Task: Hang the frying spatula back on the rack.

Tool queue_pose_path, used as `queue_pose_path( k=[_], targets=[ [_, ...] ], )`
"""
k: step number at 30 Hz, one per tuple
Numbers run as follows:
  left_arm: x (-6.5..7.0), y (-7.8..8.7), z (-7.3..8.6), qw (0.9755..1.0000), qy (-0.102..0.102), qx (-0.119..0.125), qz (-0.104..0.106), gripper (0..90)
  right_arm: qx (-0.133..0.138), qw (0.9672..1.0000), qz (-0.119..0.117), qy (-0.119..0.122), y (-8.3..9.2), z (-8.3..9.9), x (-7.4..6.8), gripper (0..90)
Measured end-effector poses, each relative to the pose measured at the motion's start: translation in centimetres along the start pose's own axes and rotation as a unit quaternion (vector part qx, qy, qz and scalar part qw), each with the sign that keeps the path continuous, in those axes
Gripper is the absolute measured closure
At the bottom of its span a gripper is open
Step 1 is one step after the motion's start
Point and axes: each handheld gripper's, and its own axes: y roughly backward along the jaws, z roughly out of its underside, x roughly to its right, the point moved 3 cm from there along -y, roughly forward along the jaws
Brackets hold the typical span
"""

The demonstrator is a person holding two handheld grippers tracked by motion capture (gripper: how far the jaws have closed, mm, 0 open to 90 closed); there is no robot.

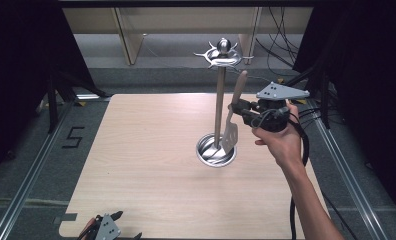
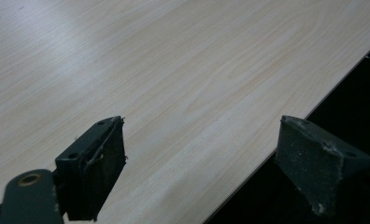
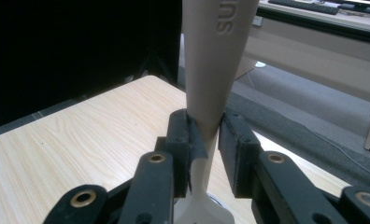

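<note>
Left gripper [image 1: 106, 227]: at the near left edge of the table [image 1: 151, 150] in the high view, low and close to the board's corner; in the left gripper view its two black jaws stand wide apart over bare light-wood grain and the table edge, nothing between them, pads touching nothing. Table: pale wood board, mostly bare on its left half. Utensil stand [image 1: 219, 100]: right of centre; a round metal base dish [image 1: 206, 155] resting on the board, an upright wooden post, and a metal hook ring with a ball knob [image 1: 224, 46] at the top. Spatula [image 1: 232, 125]: slotted, pale handle, hanging blade-down just right of the post, blade low over the base dish, handle tilted up toward the hook ring but below it; whether the blade touches the dish cannot be told. Right gripper [image 1: 234, 107]: held in the person's right hand [image 1: 281, 140], level, pointing left at the stand; jaws drawn close and pinching the spatula handle [image 3: 216, 60] at its narrow neck, one pad on each side, as the right gripper view shows.
</note>
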Motion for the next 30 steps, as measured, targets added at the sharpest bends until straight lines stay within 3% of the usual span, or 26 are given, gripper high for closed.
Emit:
queue_pose_path(
  k=[3, 5, 6, 8, 9, 10, 11, 12, 14, 15, 16, 19, 20, 21, 26, 29, 30],
  targets=[
    [0.0, 0.0, 0.0, 1.0000, -0.001, -0.001, 0.000, 15.2, 0.005, 0.9999, 0.008, 0.005, -0.2, -0.2, 0.2, 74.9],
    [0.2, -0.1, 0.1, 0.9998, 0.018, 0.003, 0.000, 15.2, -0.002, 1.0000, 0.001, 0.001, -0.2, -0.3, 0.1, 74.9],
    [-0.1, 0.0, 0.0, 1.0000, -0.004, -0.001, 0.000, 15.2, -0.005, 1.0000, -0.001, 0.000, -0.1, -0.4, -0.1, 74.9],
    [0.1, -0.1, 0.0, 1.0000, 0.001, 0.002, 0.002, 15.2, -0.005, 1.0000, 0.000, 0.000, -0.2, -0.6, -0.1, 74.9],
    [0.3, -0.1, 0.0, 0.9999, 0.015, 0.007, 0.003, 15.2, -0.004, 1.0000, 0.000, 0.005, -0.3, -0.7, -0.1, 74.9],
    [0.3, -0.1, 0.0, 0.9999, 0.015, 0.007, 0.003, 15.2, -0.004, 1.0000, 0.000, 0.005, -0.3, -0.7, -0.1, 74.9],
    [0.1, 0.0, -0.1, 1.0000, -0.002, 0.004, -0.001, 15.2, -0.007, 1.0000, 0.001, 0.007, -0.4, -0.9, -0.1, 74.9],
    [0.0, 0.1, -0.1, 1.0000, -0.006, -0.004, 0.003, 15.2, -0.005, 1.0000, 0.001, 0.008, -0.5, -0.9, 0.0, 74.9],
    [0.2, 0.1, 0.0, 0.9999, 0.008, -0.009, 0.005, 15.1, -0.013, 0.9999, 0.006, 0.009, -0.5, -1.0, 0.1, 74.9],
    [0.2, 0.1, 0.0, 0.9999, 0.008, -0.009, 0.005, 15.2, -0.013, 0.9999, 0.006, 0.009, -0.5, -1.0, 0.1, 74.9],
    [0.0, 0.1, 0.0, 0.9999, -0.007, -0.009, 0.004, 15.2, -0.015, 0.9999, 0.001, 0.008, -0.6, -1.0, 0.0, 74.9],
    [0.0, 0.1, -0.1, 1.0000, -0.007, -0.004, 0.004, 15.2, -0.016, 0.9999, 0.002, 0.001, -0.7, -1.1, 0.0, 74.9],
    [0.0, 0.1, -0.1, 1.0000, -0.008, -0.005, 0.004, 15.2, -0.014, 0.9998, 0.007, 0.009, -0.8, -1.2, 0.1, 74.9],
    [0.2, 0.1, 0.0, 0.9999, 0.010, -0.005, 0.005, 15.2, -0.016, 0.9998, 0.007, 0.010, -0.8, -1.3, 0.2, 74.9],
    [0.3, 0.1, 0.0, 0.9999, 0.012, -0.005, 0.006, 15.2, -0.017, 0.9996, 0.017, 0.012, -1.1, -1.5, 0.1, 74.9],
    [0.2, 0.1, 0.0, 0.9999, 0.008, -0.007, 0.005, 15.2, -0.029, 0.9995, 0.010, 0.002, -1.2, -1.6, 0.1, 74.9],
    [0.1, 0.0, -0.1, 1.0000, 0.003, 0.003, 0.004, 15.2, -0.029, 0.9995, 0.009, 0.011, -1.3, -1.7, 0.1, 74.9]
  ],
)
